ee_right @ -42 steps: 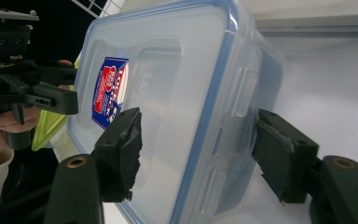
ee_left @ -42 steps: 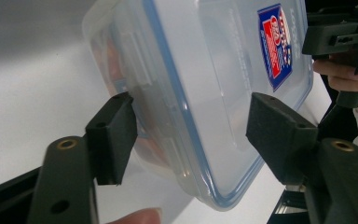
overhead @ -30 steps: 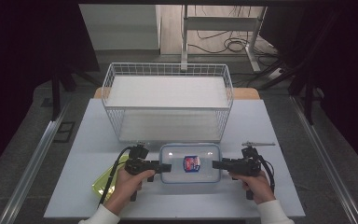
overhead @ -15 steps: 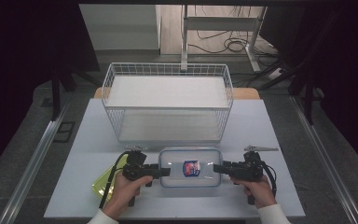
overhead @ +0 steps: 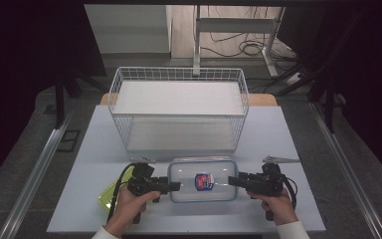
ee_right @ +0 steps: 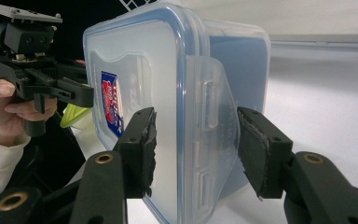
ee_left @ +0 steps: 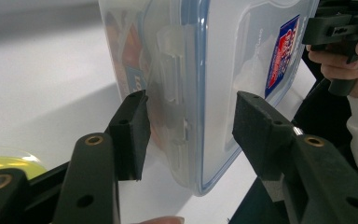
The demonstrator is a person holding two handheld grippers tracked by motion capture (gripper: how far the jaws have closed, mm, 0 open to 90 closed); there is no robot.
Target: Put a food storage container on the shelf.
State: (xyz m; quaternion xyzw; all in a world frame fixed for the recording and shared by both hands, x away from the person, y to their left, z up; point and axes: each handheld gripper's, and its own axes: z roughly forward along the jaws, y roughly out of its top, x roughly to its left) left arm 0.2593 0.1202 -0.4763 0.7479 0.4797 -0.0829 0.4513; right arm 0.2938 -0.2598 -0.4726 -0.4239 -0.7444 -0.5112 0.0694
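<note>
A clear plastic container (overhead: 189,174) with a blue-rimmed lid and a red-and-blue label lies on the white table (overhead: 278,134), near its front edge. My left gripper (overhead: 178,186) reaches in at the container's left end and my right gripper (overhead: 230,180) at its right end. In the left gripper view, the open jaws of my left gripper (ee_left: 189,109) straddle the container's end latch (ee_left: 172,88), with gaps on both sides. In the right gripper view, my right gripper (ee_right: 196,130) is open around the opposite end. The latch flap (ee_right: 212,107) there lies close to one pad.
A white wire basket (overhead: 179,107) stands behind the container across the table's middle. A yellow-green lid-like object (overhead: 110,196) lies by my left hand at the front left. Bare table extends to the right of the right hand.
The container and both grippers sit slightly nearer the table's front edge than a second ago. Both grippers stay at the container's ends.
</note>
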